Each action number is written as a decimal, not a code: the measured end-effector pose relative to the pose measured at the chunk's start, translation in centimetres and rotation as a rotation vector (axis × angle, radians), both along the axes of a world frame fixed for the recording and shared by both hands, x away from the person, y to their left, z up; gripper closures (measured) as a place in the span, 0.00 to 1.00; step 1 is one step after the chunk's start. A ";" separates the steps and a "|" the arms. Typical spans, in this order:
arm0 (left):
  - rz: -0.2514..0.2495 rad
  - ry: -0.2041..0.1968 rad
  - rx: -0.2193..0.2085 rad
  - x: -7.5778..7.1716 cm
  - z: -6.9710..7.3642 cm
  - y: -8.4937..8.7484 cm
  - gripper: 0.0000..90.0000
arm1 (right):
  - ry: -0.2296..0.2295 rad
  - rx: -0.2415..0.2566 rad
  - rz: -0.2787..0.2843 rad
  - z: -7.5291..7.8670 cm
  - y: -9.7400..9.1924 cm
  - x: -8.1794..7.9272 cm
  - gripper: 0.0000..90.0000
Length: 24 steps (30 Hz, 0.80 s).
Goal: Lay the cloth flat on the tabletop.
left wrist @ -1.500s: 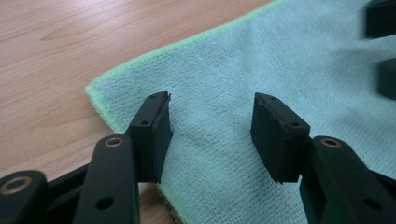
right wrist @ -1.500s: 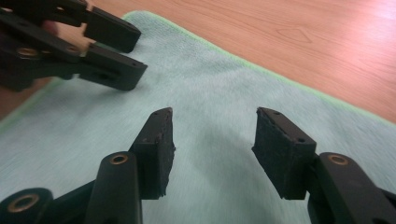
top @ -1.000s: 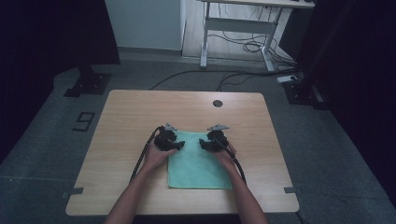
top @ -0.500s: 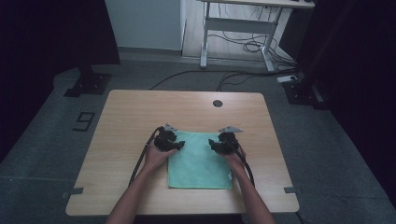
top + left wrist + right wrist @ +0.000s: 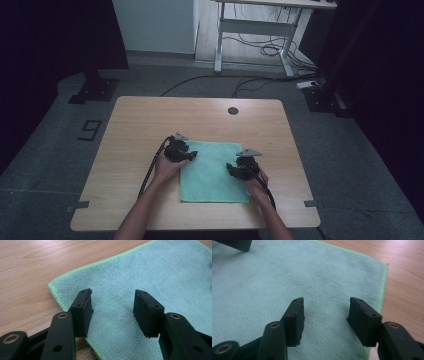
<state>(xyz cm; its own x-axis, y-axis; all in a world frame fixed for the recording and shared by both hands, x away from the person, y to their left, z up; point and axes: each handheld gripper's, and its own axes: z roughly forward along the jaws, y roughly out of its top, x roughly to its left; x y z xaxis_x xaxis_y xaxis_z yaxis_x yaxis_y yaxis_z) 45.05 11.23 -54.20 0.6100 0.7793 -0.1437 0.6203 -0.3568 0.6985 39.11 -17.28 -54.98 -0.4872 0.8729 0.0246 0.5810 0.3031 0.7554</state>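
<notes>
The green cloth (image 5: 212,172) lay flat on the wooden table (image 5: 145,125), toward the near edge and slightly right of the middle, its 4 sides roughly square to the tabletop. In the left gripper view the cloth (image 5: 150,272) showed a brighter green stitched hem running along its edge.

The left gripper (image 5: 186,155) sat at about 10 o'clock on the cloth, over the far-left corner. Its 2 jaws stood apart, with bare cloth between them and nothing pinched; in the left gripper view the left gripper (image 5: 112,306) had 1 pad near the hem and the other farther in on the fabric.

The right gripper (image 5: 234,171) was at about 3 o'clock, along the right edge. Its jaws also stood apart, gripping nothing, having closed a little just before. In the right gripper view the right gripper (image 5: 325,312) hung over the fabric, with the cloth's (image 5: 262,285) right hem and bare wood beyond at 2 o'clock.

A dark round grommet (image 5: 232,110) sat in the table at 12 o'clock from the cloth, well apart from it.
</notes>
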 end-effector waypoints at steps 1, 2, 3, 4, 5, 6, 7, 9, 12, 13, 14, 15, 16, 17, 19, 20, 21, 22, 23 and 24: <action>0.001 0.000 0.001 0.0 0.0 0.0 0.55 | -0.001 0.002 -0.001 0.0 -0.2 -0.1 0.52; 0.002 -0.001 0.003 0.0 0.0 0.0 0.55 | 0.002 0.001 -0.001 0.0 -0.3 -0.1 0.52; 0.002 -0.002 0.005 0.0 0.0 -0.1 0.54 | 0.008 -0.002 -0.002 0.1 -0.4 -0.2 0.51; 0.005 -0.002 0.008 -0.1 0.0 -0.1 0.54 | 0.009 0.001 -0.010 0.6 -0.6 -0.3 0.51; 0.005 -0.002 0.008 -0.1 0.0 -0.1 0.54 | 0.009 0.001 -0.010 0.6 -0.6 -0.3 0.51; 0.004 -0.003 0.009 -0.1 0.0 -0.1 0.54 | 0.003 0.016 -0.015 1.0 -0.6 -0.4 0.51; 0.003 -0.003 0.008 -0.1 0.0 -0.1 0.55 | -0.010 0.029 -0.011 1.6 -0.4 -0.7 0.51; 0.006 -0.001 0.003 0.0 0.0 -0.1 0.55 | -0.038 0.042 0.013 2.7 0.5 -1.2 0.51; 0.008 0.001 0.005 -0.1 0.0 -0.1 0.54 | -0.047 0.055 0.068 3.5 2.8 -1.7 0.50; 0.009 0.001 0.006 -0.1 0.0 -0.1 0.54 | -0.043 0.052 0.084 3.6 3.7 -1.8 0.50; 0.010 -0.001 0.006 -0.1 0.0 -0.1 0.54 | -0.040 0.050 0.093 3.6 4.7 -1.7 0.49; 0.012 -0.002 0.004 -0.1 0.0 -0.1 0.54 | -0.035 0.047 0.101 3.5 5.5 -1.6 0.49; 0.013 -0.004 0.001 -0.1 0.0 -0.1 0.54 | -0.031 0.041 0.107 3.3 6.4 -1.4 0.48; 0.014 -0.004 -0.003 -0.1 -0.1 -0.1 0.54 | -0.024 0.038 0.108 3.1 7.1 -1.1 0.48; 0.015 -0.002 -0.005 -0.1 -0.1 -0.1 0.54 | 0.007 0.035 0.105 2.2 8.3 -0.5 0.47; 0.014 -0.002 -0.005 -0.1 -0.1 0.0 0.54 | 0.034 0.028 0.090 1.3 9.2 -0.1 0.46; 0.013 -0.003 -0.004 -0.1 -0.1 0.0 0.54 | 0.038 0.013 0.085 0.9 9.4 -0.1 0.45; 0.009 -0.004 -0.003 -0.1 -0.1 0.0 0.55 | 0.042 0.000 0.070 0.5 9.6 -0.1 0.43; 0.009 -0.004 -0.003 -0.1 -0.1 0.0 0.55 | 0.042 0.000 0.070 0.5 9.6 -0.1 0.43; 0.008 -0.004 -0.009 -0.1 -0.1 0.1 0.55 | 0.022 0.016 0.051 0.1 9.4 -0.4 0.43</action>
